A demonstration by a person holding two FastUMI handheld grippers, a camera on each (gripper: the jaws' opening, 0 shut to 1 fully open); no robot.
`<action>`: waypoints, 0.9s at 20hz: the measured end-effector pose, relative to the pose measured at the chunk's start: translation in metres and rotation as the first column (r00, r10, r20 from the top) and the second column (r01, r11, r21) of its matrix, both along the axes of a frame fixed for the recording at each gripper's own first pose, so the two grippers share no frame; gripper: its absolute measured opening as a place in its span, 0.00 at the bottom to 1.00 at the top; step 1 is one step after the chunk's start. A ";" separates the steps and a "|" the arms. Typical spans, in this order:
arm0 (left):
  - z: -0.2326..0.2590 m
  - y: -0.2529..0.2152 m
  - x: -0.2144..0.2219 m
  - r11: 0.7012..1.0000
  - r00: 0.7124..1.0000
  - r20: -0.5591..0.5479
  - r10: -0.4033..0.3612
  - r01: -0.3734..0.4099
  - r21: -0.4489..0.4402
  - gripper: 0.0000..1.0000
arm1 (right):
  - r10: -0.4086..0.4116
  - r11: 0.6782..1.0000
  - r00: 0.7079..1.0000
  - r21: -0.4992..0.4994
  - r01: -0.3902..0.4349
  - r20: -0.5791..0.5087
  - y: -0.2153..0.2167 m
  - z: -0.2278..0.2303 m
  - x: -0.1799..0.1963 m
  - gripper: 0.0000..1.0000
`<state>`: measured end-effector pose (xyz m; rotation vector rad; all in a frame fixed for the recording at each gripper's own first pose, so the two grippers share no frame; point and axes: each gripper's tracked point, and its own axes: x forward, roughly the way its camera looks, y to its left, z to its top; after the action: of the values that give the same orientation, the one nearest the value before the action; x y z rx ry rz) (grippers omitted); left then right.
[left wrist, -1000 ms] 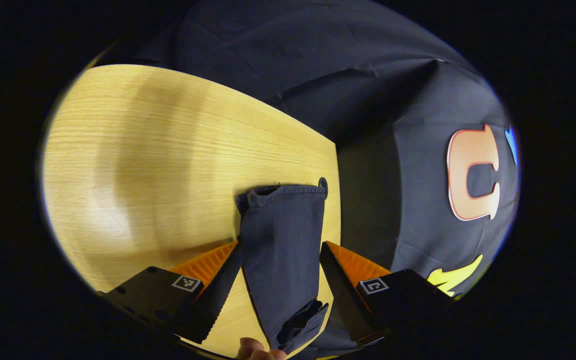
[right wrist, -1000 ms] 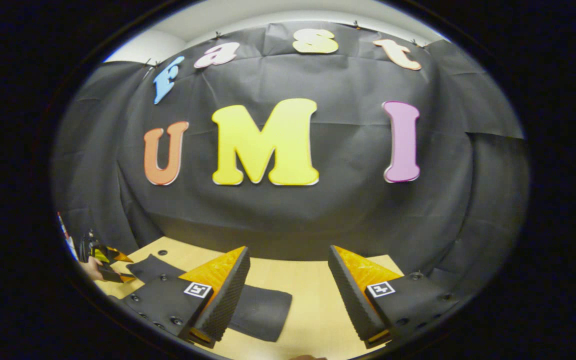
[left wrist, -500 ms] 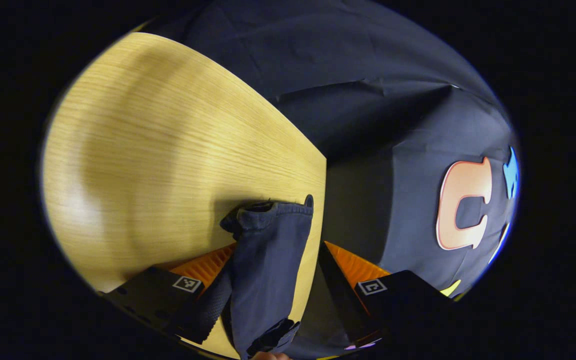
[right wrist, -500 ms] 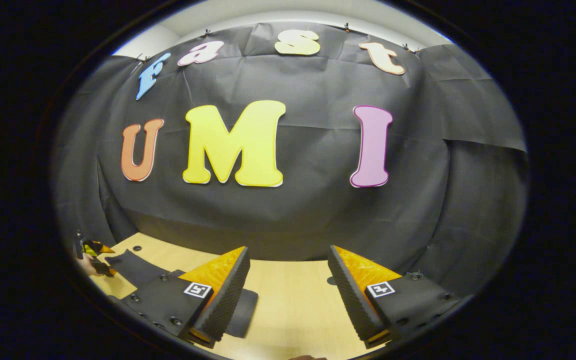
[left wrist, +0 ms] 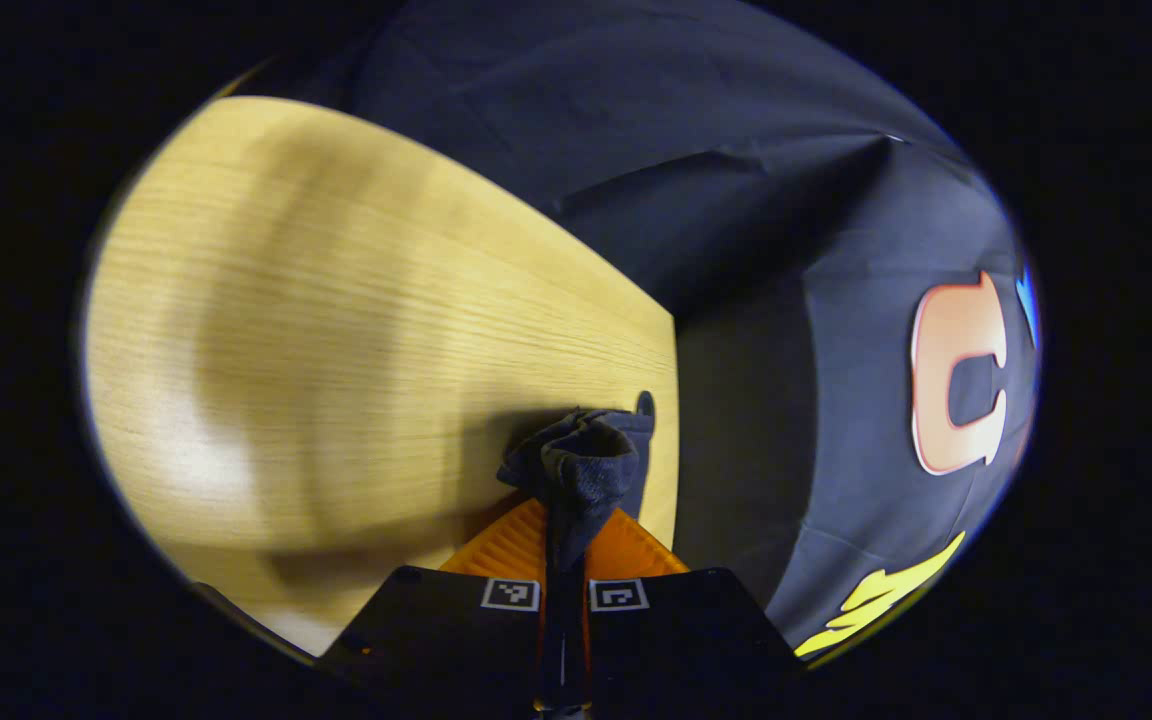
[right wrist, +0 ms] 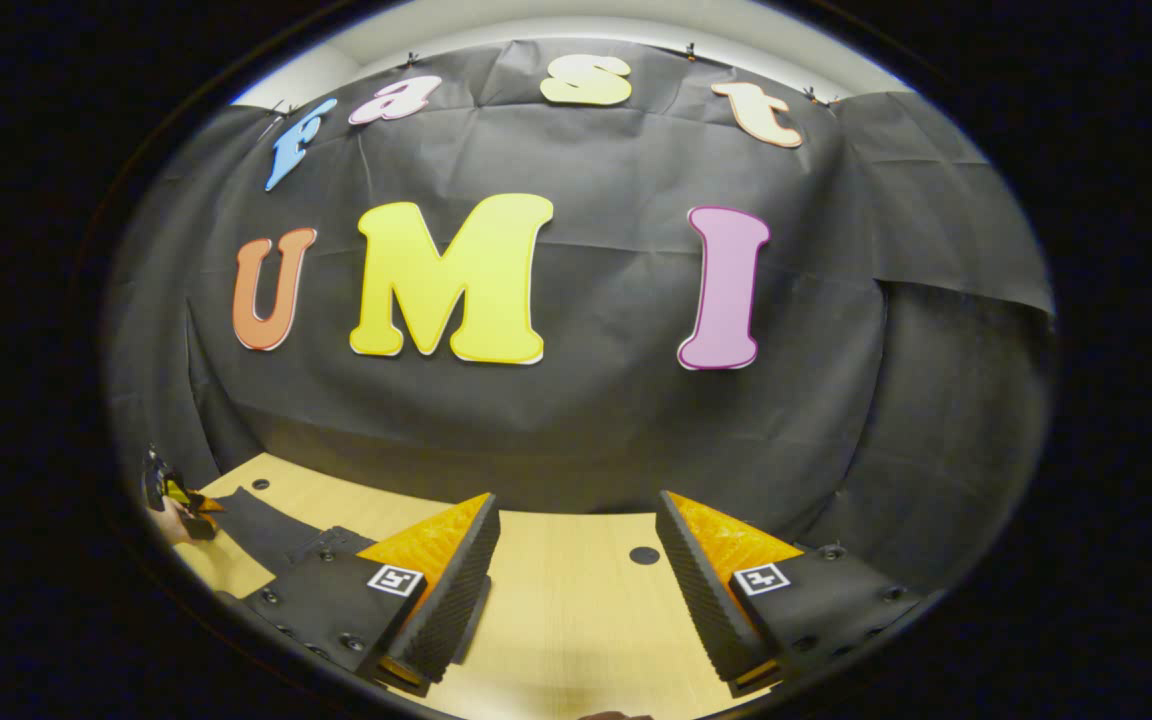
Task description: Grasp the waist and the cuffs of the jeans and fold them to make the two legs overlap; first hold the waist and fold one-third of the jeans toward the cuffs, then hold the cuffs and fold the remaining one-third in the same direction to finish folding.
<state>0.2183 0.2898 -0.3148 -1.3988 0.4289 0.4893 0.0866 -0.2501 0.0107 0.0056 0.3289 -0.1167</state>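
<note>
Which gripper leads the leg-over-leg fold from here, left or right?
Left, likely. The left gripper has its jaws shut on the bunched cuff of the jeans. The right gripper hangs open over bare table, holding nothing.

Dark blue jeans (left wrist: 581, 470) lie on the wooden table, their cuff end bunched near its edge.

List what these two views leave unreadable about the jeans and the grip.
- Left gripper view: the left gripper is shut on the jeans; the bunched cloth hides which part is pinched.
- Right gripper view: the open right gripper has its own finger covering much of the jeans, so their layout is unclear.
- Right gripper view: the far left gripper is too small to read.
</note>
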 end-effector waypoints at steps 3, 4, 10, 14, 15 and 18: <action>0.044 -0.011 0.008 0.981 0.994 0.027 -0.101 0.095 0.166 0.04 | 0.006 1.000 1.000 -0.007 -0.006 0.010 0.001 0.004 -0.005 0.95; 0.062 -0.018 0.014 0.968 0.990 0.047 -0.136 0.123 0.217 0.04 | 0.011 1.000 1.000 -0.010 -0.011 0.017 0.004 0.008 -0.004 0.96; 0.152 -0.087 0.049 0.860 0.934 0.132 -0.333 0.243 0.449 0.04 | 0.000 1.000 1.000 -0.010 0.001 0.021 -0.008 0.016 -0.012 0.96; 0.184 -0.159 0.053 0.744 0.856 0.143 -0.498 0.337 0.577 0.04 | -0.026 0.999 0.999 -0.022 0.027 0.023 -0.024 0.020 -0.025 0.96; 0.191 -0.178 0.055 0.710 0.834 0.136 -0.535 0.356 0.608 0.04 | -0.034 0.999 0.999 -0.023 0.034 0.013 -0.028 0.018 -0.029 0.98; 0.202 -0.232 0.052 0.598 0.762 0.099 -0.639 0.412 0.688 0.04 | -0.049 0.999 0.999 -0.022 0.049 -0.006 -0.035 0.012 -0.042 0.98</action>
<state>0.2706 0.0574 -0.1132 -0.6023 0.3337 -0.1302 0.0445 -0.2855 0.0224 -0.0083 0.3341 -0.1686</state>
